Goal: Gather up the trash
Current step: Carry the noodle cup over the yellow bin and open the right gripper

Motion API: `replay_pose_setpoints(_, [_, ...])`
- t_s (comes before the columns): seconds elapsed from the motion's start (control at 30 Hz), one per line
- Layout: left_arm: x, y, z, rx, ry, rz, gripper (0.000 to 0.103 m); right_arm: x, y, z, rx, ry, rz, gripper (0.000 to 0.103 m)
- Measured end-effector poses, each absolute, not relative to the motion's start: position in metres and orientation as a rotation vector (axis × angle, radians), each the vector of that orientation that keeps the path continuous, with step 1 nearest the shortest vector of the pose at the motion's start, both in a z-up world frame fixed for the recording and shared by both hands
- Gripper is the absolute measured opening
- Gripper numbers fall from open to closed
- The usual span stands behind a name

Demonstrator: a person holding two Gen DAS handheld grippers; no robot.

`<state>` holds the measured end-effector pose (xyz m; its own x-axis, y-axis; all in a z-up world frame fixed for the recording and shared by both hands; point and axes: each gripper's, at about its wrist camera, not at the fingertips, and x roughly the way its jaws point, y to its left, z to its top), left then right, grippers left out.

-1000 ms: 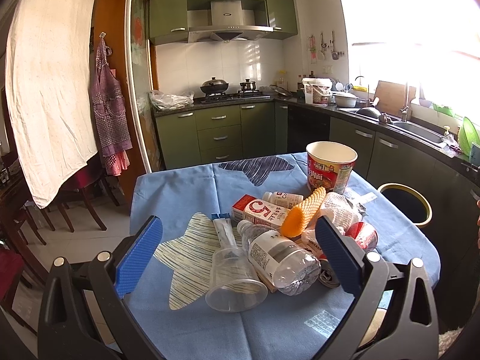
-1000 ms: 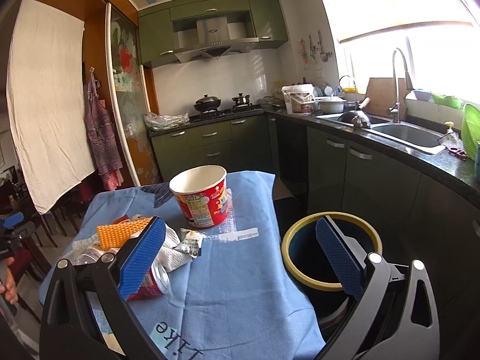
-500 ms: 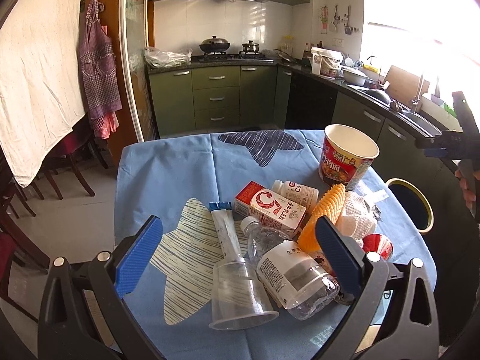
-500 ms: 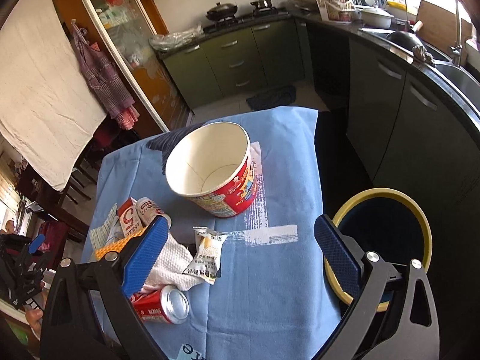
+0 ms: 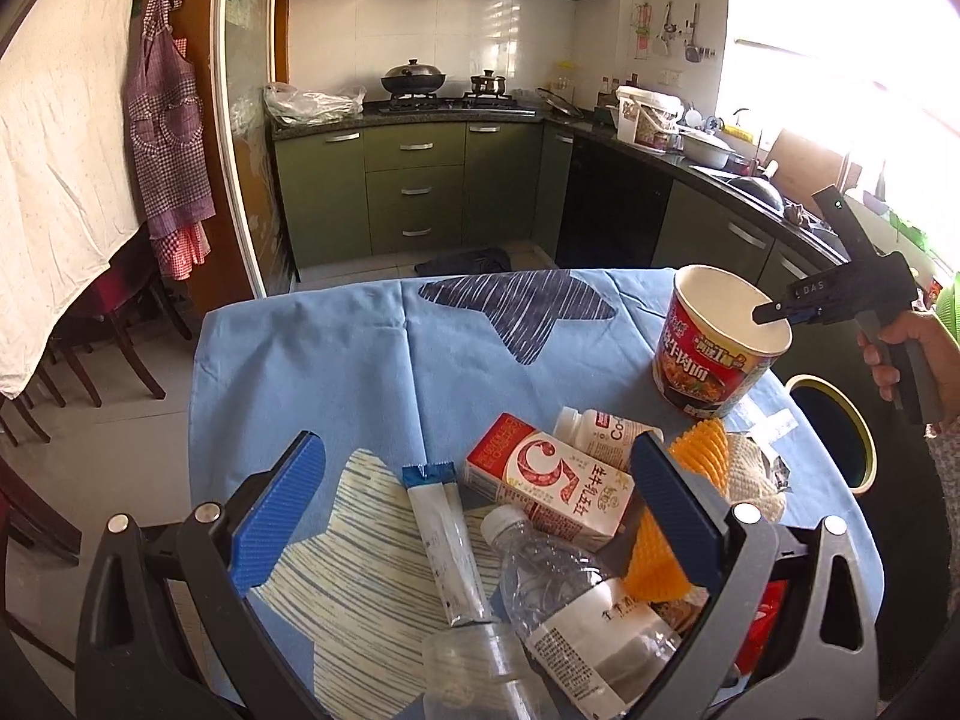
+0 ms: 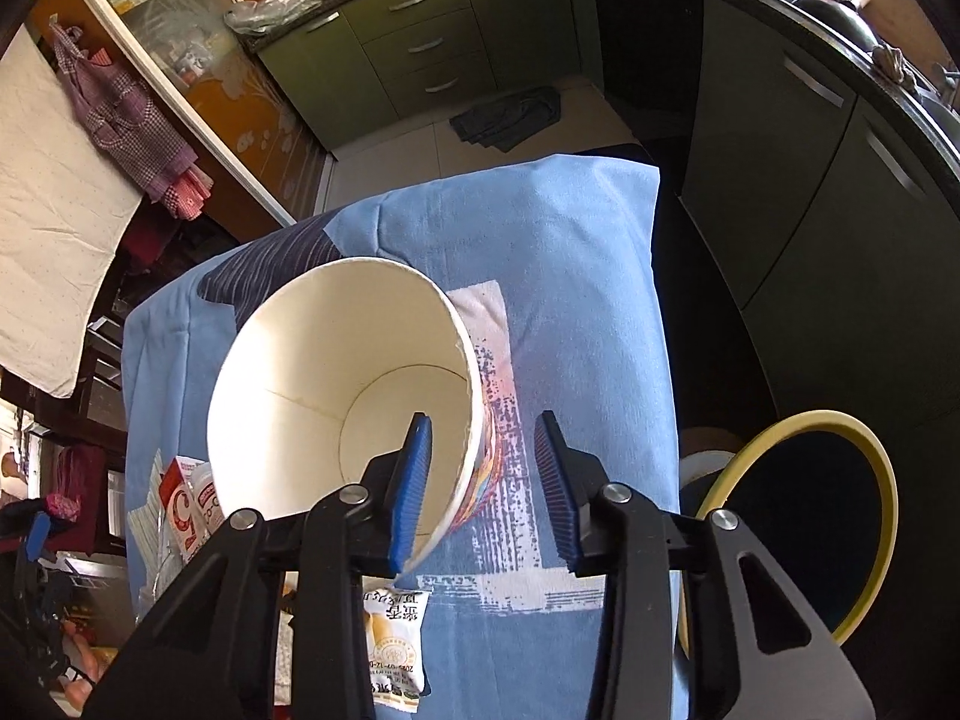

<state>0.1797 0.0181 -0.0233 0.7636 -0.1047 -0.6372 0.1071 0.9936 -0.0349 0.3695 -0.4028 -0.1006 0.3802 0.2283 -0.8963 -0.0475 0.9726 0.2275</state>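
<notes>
Since the earlier frame the right gripper (image 6: 480, 474) has swung away from the bin side and dropped over the noodle cup (image 6: 336, 396), and its jaws are closing with the cup's near-right wall standing between them: one blue pad is sitting inside the rim and the other is still hanging clear of the printed outside, so the cup is not yet being pinched. In the left wrist view the same gripper (image 5: 774, 315), carried in a hand (image 5: 906, 354), is reaching over the cup's (image 5: 717, 348) right rim at the far right of the blue tablecloth (image 5: 336, 360). Meanwhile the left gripper (image 5: 474, 510) has moved in nearer over the pile and is hovering with its jaws wide and nothing between the pads. Little of the collecting is showing as done: the yellow-rimmed bin (image 6: 804, 516) is standing on the floor just off the table's right edge, and its dark inside is not letting me tell what it holds. Still lying on the cloth are the milk carton (image 5: 546, 480), the clear water bottle (image 5: 576, 606), a small white bottle (image 5: 600, 426), an orange foam net (image 5: 690, 504), a long sachet (image 5: 444, 540), a clear plastic cup (image 5: 480, 678) and a snack packet (image 6: 393, 642). By my judgement the task is at an early stage, with the cup likely the next piece for the bin.
</notes>
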Motion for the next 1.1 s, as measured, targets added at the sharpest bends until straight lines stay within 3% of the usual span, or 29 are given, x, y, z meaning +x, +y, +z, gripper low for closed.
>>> replay_pose_setpoints(0.07, [0.186,0.017,-0.021,0.007,0.668,-0.124,0.097,0.375,-0.4,-0.103,0.164,1.181,0.163,0.031])
replay_pose_setpoints(0.17, [0.193,0.017,-0.018,0.011,0.63,-0.117,0.097,0.378,-0.392,-0.105,0.155,1.204,0.153,0.019])
replay_pose_setpoints(0.2, [0.195,0.018,-0.017,0.012,0.615,-0.112,0.097,0.378,-0.391,-0.107,0.148,1.212,0.146,0.01])
replay_pose_setpoints(0.37, [0.203,0.023,-0.016,0.002,0.581,-0.104,0.097,0.368,-0.387,-0.101,0.113,1.196,0.132,0.005])
replay_pose_setpoints(0.67, [0.204,0.02,-0.014,0.03,0.516,-0.116,0.097,0.346,-0.413,-0.076,0.178,1.129,0.144,0.005])
replay_pose_setpoints(0.9, [0.206,0.022,-0.021,0.022,0.509,-0.14,0.097,0.306,-0.505,-0.05,0.306,1.045,0.028,0.005])
replay_pose_setpoints(1.1, [0.206,0.028,-0.027,0.002,0.513,-0.155,0.097,0.277,-0.604,-0.081,0.387,1.066,-0.191,0.006])
